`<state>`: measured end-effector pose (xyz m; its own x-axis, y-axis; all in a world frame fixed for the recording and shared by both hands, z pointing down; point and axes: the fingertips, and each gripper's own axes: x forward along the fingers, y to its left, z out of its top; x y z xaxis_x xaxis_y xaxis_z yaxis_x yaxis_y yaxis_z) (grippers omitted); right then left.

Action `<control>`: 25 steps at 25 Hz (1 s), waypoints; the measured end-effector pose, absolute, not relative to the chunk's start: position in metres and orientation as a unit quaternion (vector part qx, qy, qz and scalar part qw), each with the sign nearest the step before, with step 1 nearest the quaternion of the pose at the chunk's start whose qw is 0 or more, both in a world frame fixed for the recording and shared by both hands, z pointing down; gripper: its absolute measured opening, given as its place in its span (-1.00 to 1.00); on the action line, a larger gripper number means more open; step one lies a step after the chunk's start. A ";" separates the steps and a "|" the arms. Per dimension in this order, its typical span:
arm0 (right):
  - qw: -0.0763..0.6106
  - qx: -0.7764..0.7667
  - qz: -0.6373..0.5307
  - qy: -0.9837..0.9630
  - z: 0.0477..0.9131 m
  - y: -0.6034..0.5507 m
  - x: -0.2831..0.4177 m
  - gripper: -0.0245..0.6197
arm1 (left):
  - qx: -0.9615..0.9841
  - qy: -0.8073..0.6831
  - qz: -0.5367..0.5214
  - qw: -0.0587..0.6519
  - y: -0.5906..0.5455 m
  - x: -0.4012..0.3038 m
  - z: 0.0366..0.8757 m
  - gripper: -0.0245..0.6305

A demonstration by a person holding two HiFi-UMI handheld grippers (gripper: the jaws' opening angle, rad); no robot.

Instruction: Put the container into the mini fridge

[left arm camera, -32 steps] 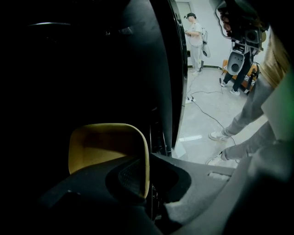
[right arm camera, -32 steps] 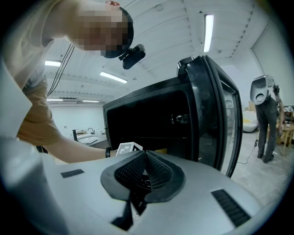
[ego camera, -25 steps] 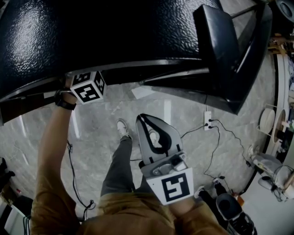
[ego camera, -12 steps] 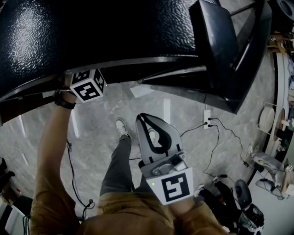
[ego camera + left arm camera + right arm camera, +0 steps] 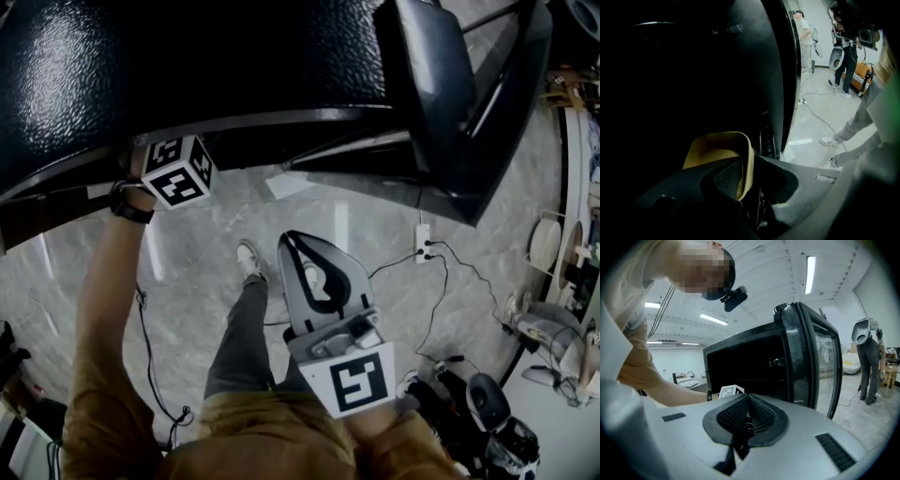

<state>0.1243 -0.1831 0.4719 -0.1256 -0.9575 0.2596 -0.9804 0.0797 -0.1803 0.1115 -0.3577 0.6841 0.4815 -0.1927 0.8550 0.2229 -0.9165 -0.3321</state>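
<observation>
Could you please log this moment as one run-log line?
left gripper: shut on container wall, inside mini fridge | right gripper: shut, empty, outside | door: open

Left arm (image 5: 103, 309) stretched out ahead, wrist level, marker cube facing up. I've got the left gripper (image 5: 743, 176) with its 2 jaws pinched on the container (image 5: 717, 150) wall. Right gripper (image 5: 298, 246) sits close in at my torso, pointing forward, jaws pressed together, nothing between them.

Head view looks steeply down onto the mini fridge (image 5: 187, 66). Left gripper view sits close inside its opening. Right gripper view looks up at it.
</observation>
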 end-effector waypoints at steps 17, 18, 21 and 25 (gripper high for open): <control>0.051 0.650 0.127 -0.748 0.449 -0.150 0.097 -0.91 | -0.851 0.087 -0.472 0.213 -0.348 0.086 0.645 -0.69; 0.051 0.649 0.125 -0.749 0.448 -0.145 0.095 -0.91 | -0.851 0.095 -0.471 0.212 -0.346 0.084 0.644 -0.69; 0.052 0.647 0.121 -0.751 0.445 -0.141 0.092 -0.91 | -0.854 0.112 -0.465 0.206 -0.345 0.081 0.641 -0.70; 0.060 0.649 0.116 -0.750 0.440 -0.137 0.094 -0.91 | -0.861 0.119 -0.459 0.185 -0.343 0.082 0.642 -0.70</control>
